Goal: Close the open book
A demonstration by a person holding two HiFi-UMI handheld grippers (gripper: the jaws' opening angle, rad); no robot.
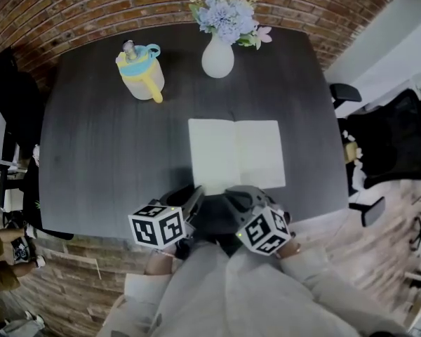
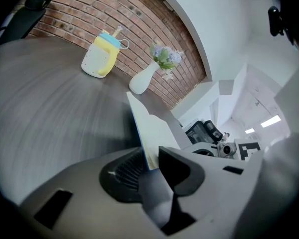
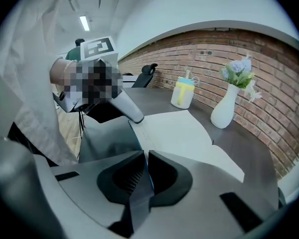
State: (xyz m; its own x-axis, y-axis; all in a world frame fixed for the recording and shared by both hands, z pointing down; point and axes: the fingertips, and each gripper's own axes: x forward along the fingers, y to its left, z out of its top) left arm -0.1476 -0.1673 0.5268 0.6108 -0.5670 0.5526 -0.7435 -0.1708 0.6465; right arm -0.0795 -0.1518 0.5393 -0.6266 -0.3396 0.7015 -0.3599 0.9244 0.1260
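Observation:
An open book (image 1: 236, 153) with blank white pages lies on the dark table (image 1: 105, 153), its near edge at my grippers. My left gripper (image 1: 194, 201) is at the book's near-left corner. In the left gripper view its jaws (image 2: 149, 156) close on a blue-edged wad of pages (image 2: 147, 128) that stands up between them. My right gripper (image 1: 240, 196) sits just right of it. In the right gripper view its jaws (image 3: 144, 156) are nearly together on a thin blue-edged cover (image 3: 109, 138). The white pages (image 3: 184, 133) spread beyond.
A yellow and blue cup (image 1: 142, 72) stands at the table's far left. A white vase of flowers (image 1: 217, 56) stands at the far middle, in front of a brick wall. Black office chairs (image 1: 389, 142) are to the right of the table.

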